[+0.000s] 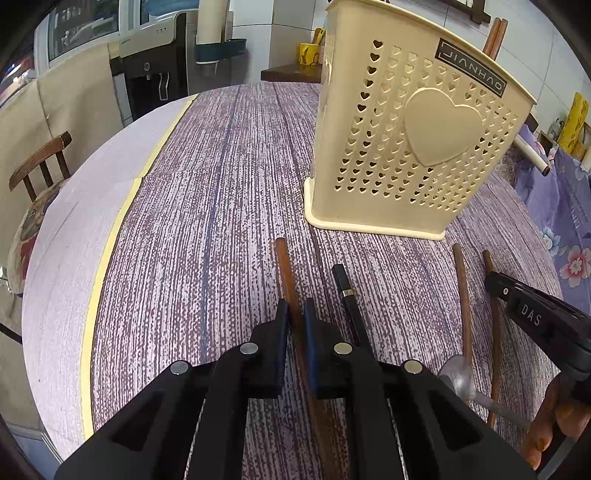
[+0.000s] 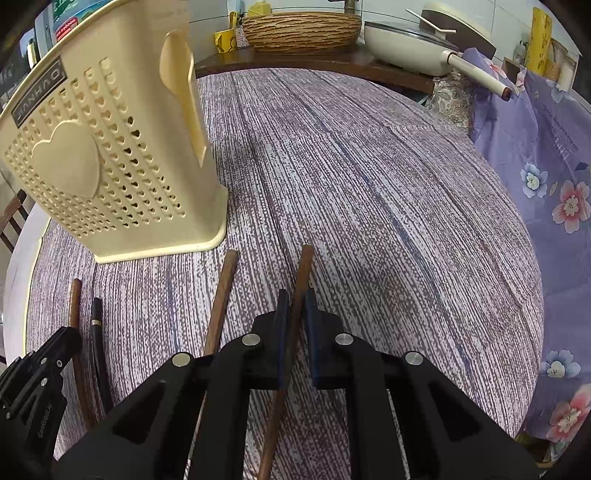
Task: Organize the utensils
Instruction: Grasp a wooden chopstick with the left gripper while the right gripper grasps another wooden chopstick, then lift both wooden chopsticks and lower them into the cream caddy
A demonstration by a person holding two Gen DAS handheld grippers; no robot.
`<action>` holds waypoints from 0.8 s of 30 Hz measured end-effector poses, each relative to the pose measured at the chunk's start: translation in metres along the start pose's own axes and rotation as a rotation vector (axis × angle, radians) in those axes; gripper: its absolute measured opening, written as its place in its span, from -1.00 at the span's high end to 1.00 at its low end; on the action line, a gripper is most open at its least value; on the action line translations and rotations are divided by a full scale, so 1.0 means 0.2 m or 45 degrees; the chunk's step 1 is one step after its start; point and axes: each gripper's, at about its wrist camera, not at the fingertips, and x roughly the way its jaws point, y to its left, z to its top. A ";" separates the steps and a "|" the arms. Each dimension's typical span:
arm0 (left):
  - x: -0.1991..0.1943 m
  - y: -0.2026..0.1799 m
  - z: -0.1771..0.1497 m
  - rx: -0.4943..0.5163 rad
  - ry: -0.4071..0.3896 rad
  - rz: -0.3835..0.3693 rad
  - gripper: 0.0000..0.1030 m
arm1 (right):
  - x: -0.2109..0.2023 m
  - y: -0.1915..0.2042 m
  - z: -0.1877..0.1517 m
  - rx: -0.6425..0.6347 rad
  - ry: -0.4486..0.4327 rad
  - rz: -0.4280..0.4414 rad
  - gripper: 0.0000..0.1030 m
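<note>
A cream perforated utensil holder (image 1: 406,140) with a heart on its side stands on the table; it also shows at the left of the right wrist view (image 2: 110,166). My left gripper (image 1: 295,314) is shut on a brown chopstick (image 1: 283,266) lying on the table. A black chopstick (image 1: 345,291) lies just right of it. My right gripper (image 2: 295,306) is shut on another brown chopstick (image 2: 303,269). A further brown chopstick (image 2: 221,295) lies to its left. A metal spoon (image 1: 458,376) lies at the right of the left wrist view.
The table (image 2: 369,184) has a purple-streaked cover. Two chopsticks (image 1: 495,33) stick out of the holder. A woven basket (image 2: 301,29), a white pan (image 2: 406,44) and a yellow mug (image 2: 225,40) stand behind. A floral cloth (image 2: 554,203) hangs right. A wooden chair (image 1: 40,166) stands left.
</note>
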 end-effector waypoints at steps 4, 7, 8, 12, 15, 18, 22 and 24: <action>0.01 0.00 0.01 -0.003 0.003 -0.005 0.83 | 0.02 -0.02 0.02 0.011 0.004 0.020 0.82; 0.01 0.00 0.01 -0.010 0.005 -0.013 0.84 | 0.02 -0.03 0.03 0.014 0.001 0.042 0.82; 0.01 0.00 0.02 -0.014 0.005 -0.016 0.84 | 0.02 -0.04 0.03 0.018 -0.002 0.049 0.82; 0.02 0.00 0.03 -0.016 -0.001 -0.023 0.84 | 0.01 -0.06 0.04 0.026 -0.030 0.067 0.82; 0.02 0.00 0.04 -0.027 -0.008 -0.035 0.85 | 0.00 -0.08 0.06 0.026 -0.048 0.073 0.83; 0.01 0.01 0.05 -0.034 -0.022 -0.047 0.85 | -0.02 -0.10 0.08 0.035 -0.075 0.089 0.83; -0.02 0.02 0.08 -0.053 -0.047 -0.072 0.85 | -0.07 -0.11 0.11 0.039 -0.111 0.095 0.84; -0.05 0.03 0.10 -0.064 -0.064 -0.086 0.85 | -0.10 -0.12 0.13 0.043 -0.137 0.106 0.84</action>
